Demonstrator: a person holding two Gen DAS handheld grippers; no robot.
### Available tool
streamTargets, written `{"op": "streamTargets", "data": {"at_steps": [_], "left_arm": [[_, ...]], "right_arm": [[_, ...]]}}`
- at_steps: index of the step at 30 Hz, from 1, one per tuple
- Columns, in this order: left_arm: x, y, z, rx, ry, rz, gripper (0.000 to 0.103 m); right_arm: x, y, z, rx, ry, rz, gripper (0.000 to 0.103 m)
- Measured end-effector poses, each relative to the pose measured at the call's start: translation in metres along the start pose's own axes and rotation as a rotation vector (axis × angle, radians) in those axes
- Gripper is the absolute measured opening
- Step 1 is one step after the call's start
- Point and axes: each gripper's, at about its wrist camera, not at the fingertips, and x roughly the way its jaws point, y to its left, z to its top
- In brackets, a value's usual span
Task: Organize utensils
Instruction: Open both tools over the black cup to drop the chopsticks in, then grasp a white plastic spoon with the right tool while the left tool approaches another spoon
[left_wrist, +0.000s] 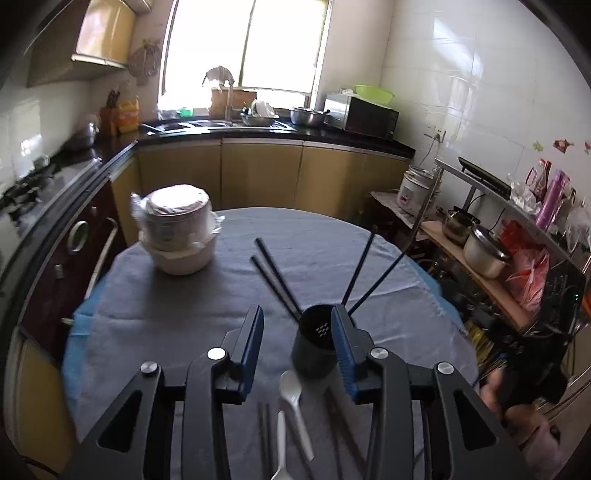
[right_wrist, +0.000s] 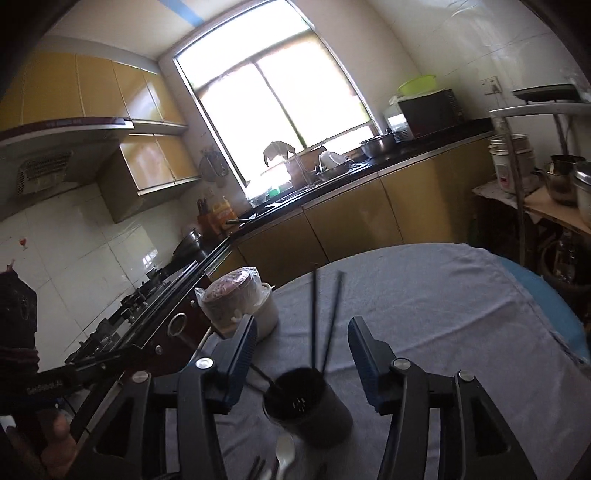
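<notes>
A black utensil holder (left_wrist: 314, 350) stands on the grey tablecloth (left_wrist: 166, 314), with several black chopsticks (left_wrist: 275, 277) leaning out of it. My left gripper (left_wrist: 296, 313) hangs open just in front of the holder, nothing between its fingers. On the cloth below it lie a white plastic spoon (left_wrist: 293, 402), a second white utensil (left_wrist: 281, 443) and dark chopsticks (left_wrist: 264, 439). In the right wrist view the holder (right_wrist: 308, 402) sits low between the fingers of my right gripper (right_wrist: 302, 323), which is open and empty. The white spoon (right_wrist: 284, 452) shows at the bottom edge.
A plastic-wrapped stack of white bowls (left_wrist: 177, 229) stands at the table's far left, also seen as the bowls (right_wrist: 236, 302) in the right wrist view. A stove (left_wrist: 37, 184) runs along the left. A shelf with pots (left_wrist: 480, 251) is at the right. A hand (right_wrist: 55, 443) shows low left.
</notes>
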Motion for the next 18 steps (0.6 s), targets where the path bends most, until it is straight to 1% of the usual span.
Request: {"op": "streamTargets", "data": {"at_steps": [2,4,5,7,8,9,11,13,14,17,18], "left_arm": [[-0.013,0.000,-0.010,0.002,-0.006,0.019,0.040],[-0.025,-0.003,-0.018,0.004,-0.017,0.030,0.041],[-0.031,-0.007,-0.022,0.008,-0.027,0.038,0.043],[-0.041,-0.016,-0.028,0.018,-0.051,0.038,0.055],[-0.046,-0.021,-0.032,0.026,-0.065,0.035,0.064],[-0.051,-0.030,-0.037,0.047,-0.080,0.037,0.067],[-0.053,-0.042,-0.044,0.090,-0.086,0.049,0.067],[-0.054,-0.057,-0.051,0.134,-0.087,0.061,0.067],[-0.054,-0.062,-0.054,0.143,-0.085,0.056,0.067],[-0.055,-0.076,-0.053,0.150,-0.065,0.027,0.067],[-0.056,-0.080,-0.052,0.153,-0.065,0.024,0.067]], "right_arm": [[-0.025,-0.011,-0.009,-0.004,0.011,-0.006,0.053],[-0.048,-0.018,-0.019,0.000,0.014,-0.026,0.053],[-0.059,-0.021,-0.024,0.006,0.022,-0.032,0.053],[-0.079,-0.023,-0.033,0.009,0.039,-0.060,0.053],[-0.089,-0.025,-0.037,0.017,0.048,-0.075,0.053],[-0.096,-0.026,-0.040,0.025,0.058,-0.078,0.053],[-0.118,-0.029,-0.048,0.039,0.083,-0.097,0.053],[-0.137,-0.030,-0.055,0.040,0.107,-0.137,0.053],[-0.148,-0.031,-0.058,0.035,0.120,-0.157,0.053],[-0.179,-0.034,-0.066,0.033,0.122,-0.229,0.053],[-0.187,-0.035,-0.068,0.043,0.126,-0.237,0.053]]}}
